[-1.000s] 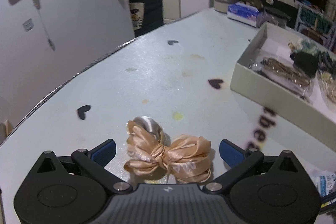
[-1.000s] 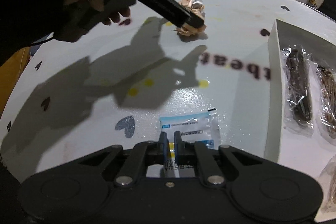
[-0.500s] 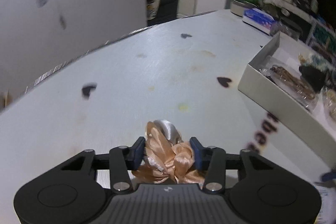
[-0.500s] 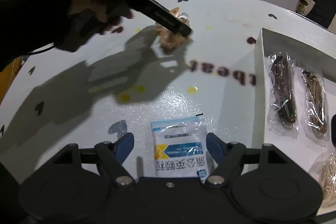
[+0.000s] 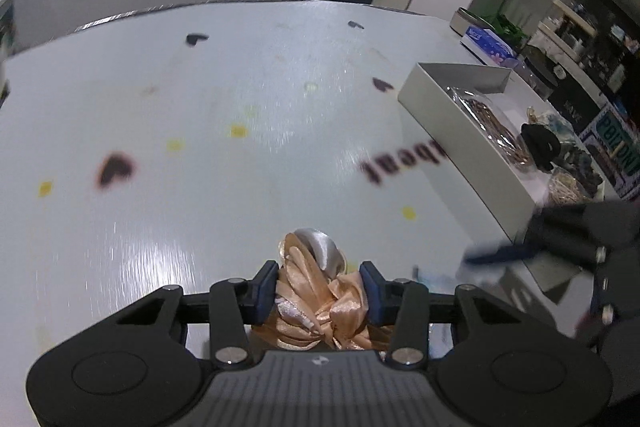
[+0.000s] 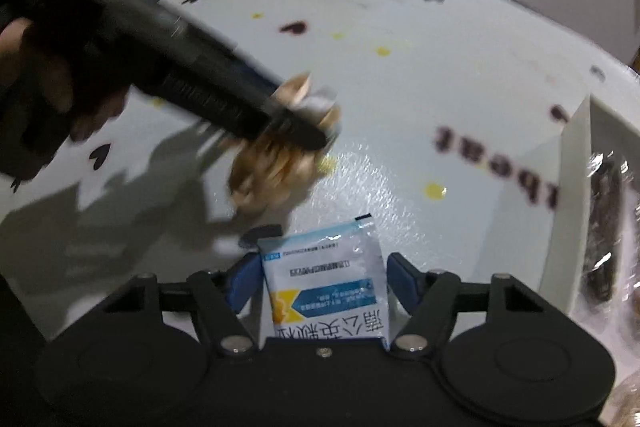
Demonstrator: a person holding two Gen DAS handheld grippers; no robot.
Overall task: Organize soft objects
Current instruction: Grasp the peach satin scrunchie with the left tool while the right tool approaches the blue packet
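Satin scrunchie [image 5: 320, 299] sits clamped in the left gripper [image 5: 319, 287], lifted above the surface [image 5: 240, 155]. Only the right wrist view shows the blue-white packet [image 6: 324, 287] lying between the right gripper's [image 6: 320, 287] parted fingers.

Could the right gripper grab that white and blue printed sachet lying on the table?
Probably yes. The white and blue printed sachet lies flat between the open right gripper fingers with nothing over it; the left gripper, holding the peach satin scrunchie, is off to the side.
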